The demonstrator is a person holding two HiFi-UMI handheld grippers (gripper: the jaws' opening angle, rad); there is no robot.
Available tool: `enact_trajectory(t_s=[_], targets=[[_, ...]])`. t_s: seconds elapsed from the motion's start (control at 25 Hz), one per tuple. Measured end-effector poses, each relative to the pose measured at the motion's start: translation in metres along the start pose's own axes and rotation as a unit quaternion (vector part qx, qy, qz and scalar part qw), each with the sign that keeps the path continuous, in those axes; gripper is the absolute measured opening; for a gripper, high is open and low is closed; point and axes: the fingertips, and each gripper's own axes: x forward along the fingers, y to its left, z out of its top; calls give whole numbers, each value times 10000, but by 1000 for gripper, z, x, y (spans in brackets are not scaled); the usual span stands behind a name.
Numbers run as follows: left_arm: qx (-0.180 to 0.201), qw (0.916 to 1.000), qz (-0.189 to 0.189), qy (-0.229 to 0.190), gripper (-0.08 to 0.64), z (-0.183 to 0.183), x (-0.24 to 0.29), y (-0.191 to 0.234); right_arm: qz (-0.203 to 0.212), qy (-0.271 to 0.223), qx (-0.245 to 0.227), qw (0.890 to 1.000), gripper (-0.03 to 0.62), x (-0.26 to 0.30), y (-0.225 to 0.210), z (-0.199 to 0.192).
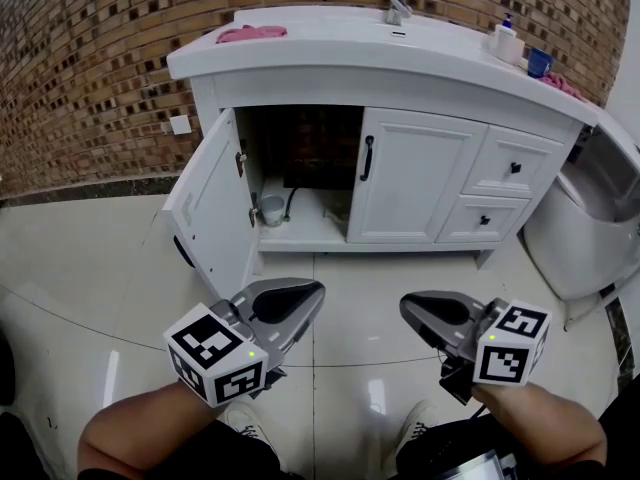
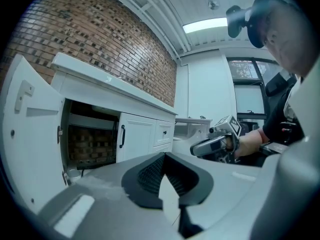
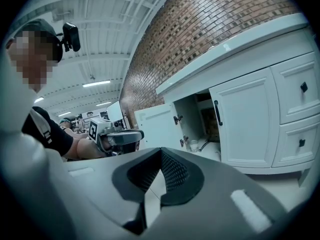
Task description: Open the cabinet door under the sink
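The white cabinet under the sink has its left door [image 1: 205, 208] swung wide open to the left, showing a dark inside with a brick back and a small cup [image 1: 271, 209] on the bottom shelf. Its right door [image 1: 415, 178] is closed, with a black handle [image 1: 367, 158]. My left gripper [image 1: 316, 291] and right gripper [image 1: 406, 306] hover side by side over the floor in front of the cabinet, apart from it, both shut and holding nothing. The left gripper view shows the open door [image 2: 30, 149] at its left. In the right gripper view the open door [image 3: 157, 126] stands beside the closed one [image 3: 245, 119].
Two drawers [image 1: 515, 163] sit right of the doors. On the counter are a pink cloth [image 1: 250, 34], a tap [image 1: 397, 8], a soap bottle [image 1: 505, 40] and a blue cup [image 1: 538, 62]. A white fixture [image 1: 590, 218] stands at the right. Glossy tiles [image 1: 100, 288] lie below.
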Motion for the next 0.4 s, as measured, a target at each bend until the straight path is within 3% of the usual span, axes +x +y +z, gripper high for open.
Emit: enact_trajectory(t_s=[0.4], targets=[[21,10000,-47,5,6,-1,1,0,56,76,-27,10000,6,1,3,-2]])
